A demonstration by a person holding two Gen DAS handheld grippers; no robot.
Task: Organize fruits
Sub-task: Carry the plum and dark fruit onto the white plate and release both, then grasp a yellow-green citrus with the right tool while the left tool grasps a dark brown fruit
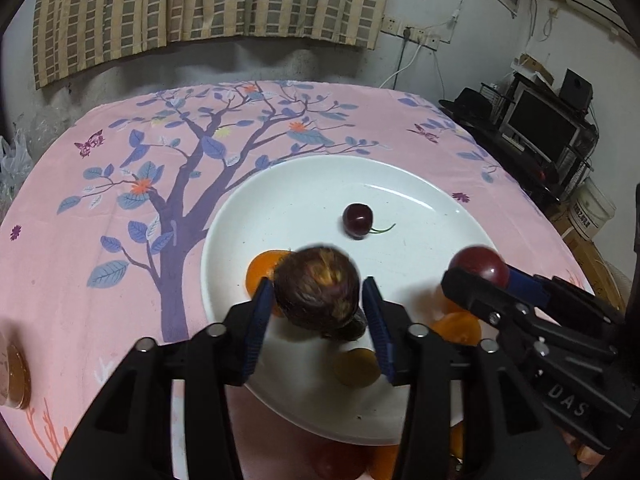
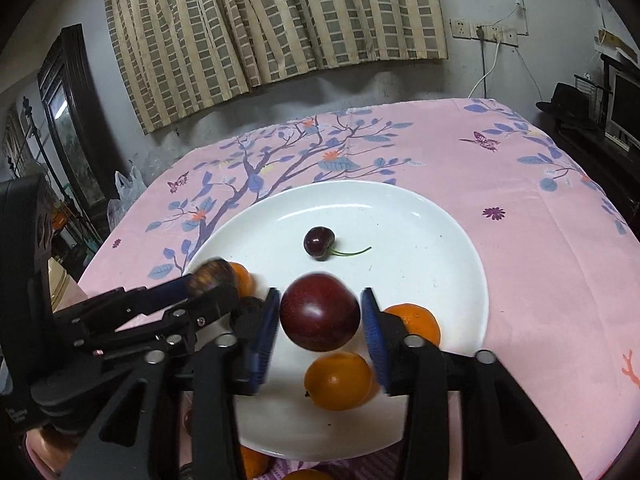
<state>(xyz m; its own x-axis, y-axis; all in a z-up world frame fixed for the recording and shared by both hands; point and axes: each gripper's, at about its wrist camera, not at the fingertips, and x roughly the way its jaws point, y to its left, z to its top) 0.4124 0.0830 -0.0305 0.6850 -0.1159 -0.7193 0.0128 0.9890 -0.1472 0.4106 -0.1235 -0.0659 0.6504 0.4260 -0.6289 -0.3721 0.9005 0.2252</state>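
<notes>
Between the blue pads of the left gripper sat a brown, rough-skinned fruit, blurred, with a sliver of daylight on either side, so the jaws stood apart and no longer pinched it; it looked to be dropping toward the white plate below. Off to that tool's right, the right gripper hung in the same way over the plate: a dark red plum lay between its ribbed pads with narrow gaps both sides, released, not held. Ahead of both tools a cherry with a thin green stalk rested near the plate's middle, and beneath the right jaws lay an orange fruit, smooth and round.

I judged the plum light, taut-skinned and slippery, easily bruised, best taken across its widest girth. The brown fruit seemed firmer and coarser, kinder to a grip. The glazed plate would let round fruit roll.
</notes>
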